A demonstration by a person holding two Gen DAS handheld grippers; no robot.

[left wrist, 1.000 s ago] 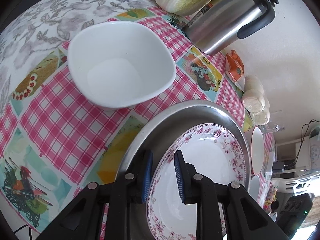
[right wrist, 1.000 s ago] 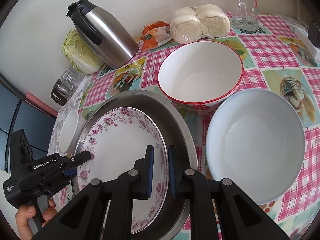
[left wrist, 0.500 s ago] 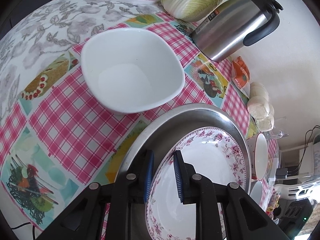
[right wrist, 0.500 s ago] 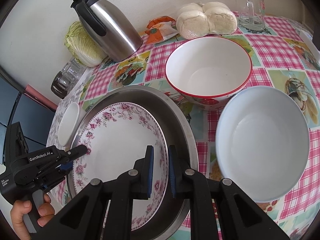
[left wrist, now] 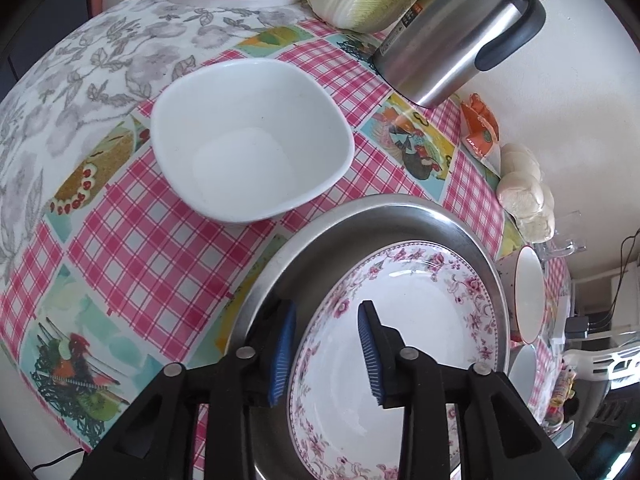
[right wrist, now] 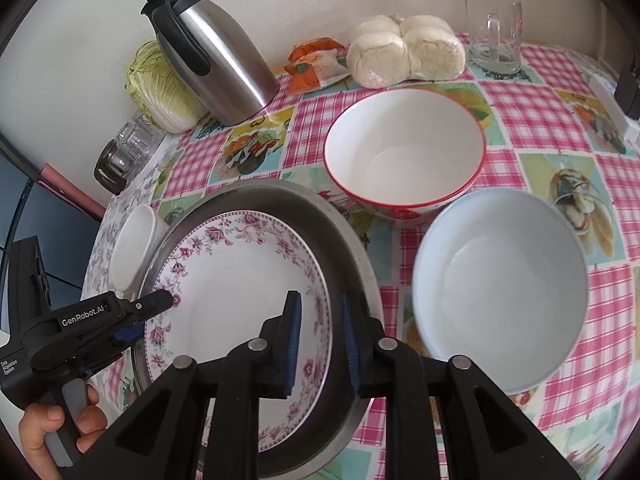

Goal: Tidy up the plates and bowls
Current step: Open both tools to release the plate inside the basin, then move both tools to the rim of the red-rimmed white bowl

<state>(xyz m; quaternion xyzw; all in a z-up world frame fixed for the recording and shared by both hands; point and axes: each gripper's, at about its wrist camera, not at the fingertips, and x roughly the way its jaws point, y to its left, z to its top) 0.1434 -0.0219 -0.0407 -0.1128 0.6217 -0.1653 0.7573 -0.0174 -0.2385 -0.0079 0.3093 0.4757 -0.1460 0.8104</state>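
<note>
A white plate with pink flowers (left wrist: 420,320) (right wrist: 240,272) lies inside a wide steel pan (left wrist: 352,224) (right wrist: 344,240). My left gripper (left wrist: 326,350) is open, its jaws astride the plate's near rim. My right gripper (right wrist: 318,344) is open, its jaws astride the plate's rim on the opposite side. A square white bowl (left wrist: 252,140) (right wrist: 130,254) sits left of the pan. A red-rimmed white bowl (right wrist: 404,152) and a pale blue bowl (right wrist: 500,284) sit right of the pan.
A steel thermos jug (right wrist: 212,56) (left wrist: 456,32), a cabbage (right wrist: 160,88), an orange packet (right wrist: 316,66), wrapped buns (right wrist: 404,52) and a glass mug (right wrist: 494,32) line the wall. Glass jars (right wrist: 124,152) stand at the table's left corner.
Both grippers have opened wider around the plate's rim. The plate has settled lower in the steel pan, and both views have shifted slightly.
</note>
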